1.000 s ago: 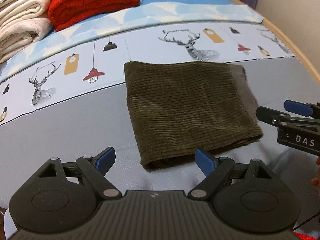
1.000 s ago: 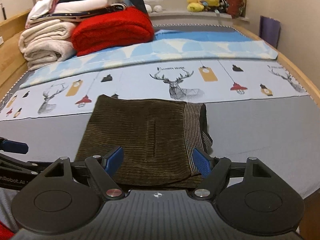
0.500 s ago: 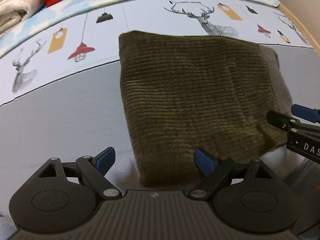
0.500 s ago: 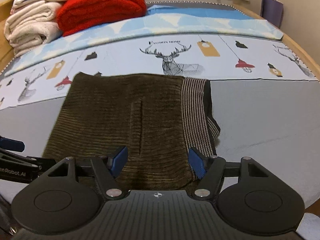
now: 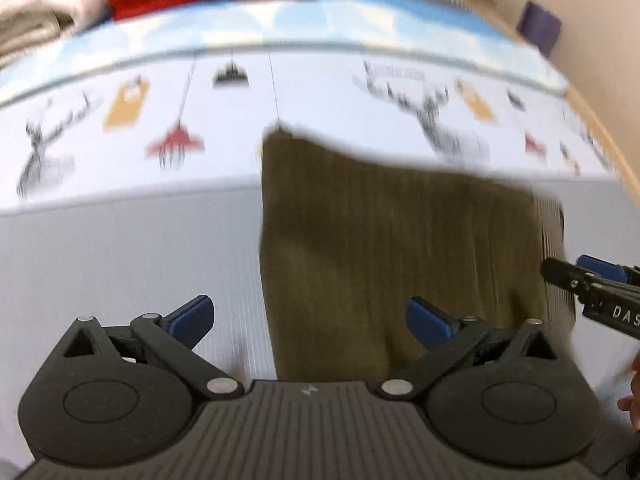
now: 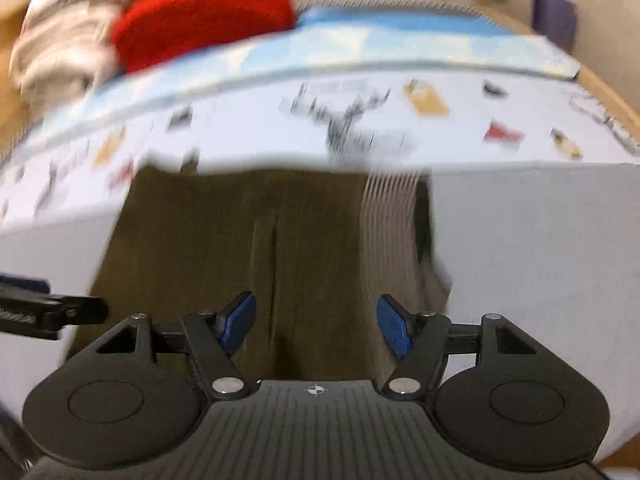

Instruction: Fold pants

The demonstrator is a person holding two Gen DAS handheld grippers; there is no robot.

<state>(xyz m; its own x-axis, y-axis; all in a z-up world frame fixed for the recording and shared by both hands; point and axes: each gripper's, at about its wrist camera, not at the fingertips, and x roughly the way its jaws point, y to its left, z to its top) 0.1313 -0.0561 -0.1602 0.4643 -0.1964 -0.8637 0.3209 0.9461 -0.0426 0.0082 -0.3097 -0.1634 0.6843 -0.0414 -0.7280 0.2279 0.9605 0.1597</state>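
Olive-brown corduroy pants (image 5: 400, 248) lie folded into a rectangle on the bed, their striped waistband (image 6: 388, 232) at the right side. My left gripper (image 5: 308, 318) hangs low over the near left corner. Its jaws are opening wide, the cloth's left edge between them, with neither pad pressing on it. My right gripper (image 6: 316, 320) is open over the near edge, just left of the waistband, cloth below its blue pads. Each gripper shows in the other's view: the right gripper (image 5: 580, 280) at the right, the left gripper (image 6: 60, 312) at the left. Both views are blurred.
The bed sheet (image 5: 120, 240) is grey near me, with deer and lamp prints farther back. A red blanket (image 6: 200, 12) and cream folded blankets (image 6: 56, 52) are stacked at the far left. A wooden bed edge (image 5: 600, 132) runs along the right. Fingers of a hand (image 5: 632, 400) show at the right.
Both grippers have dropped and closed in on the pants' near edge. The left jaws stand wider than before; the right jaws narrowed a second ago and have held since.
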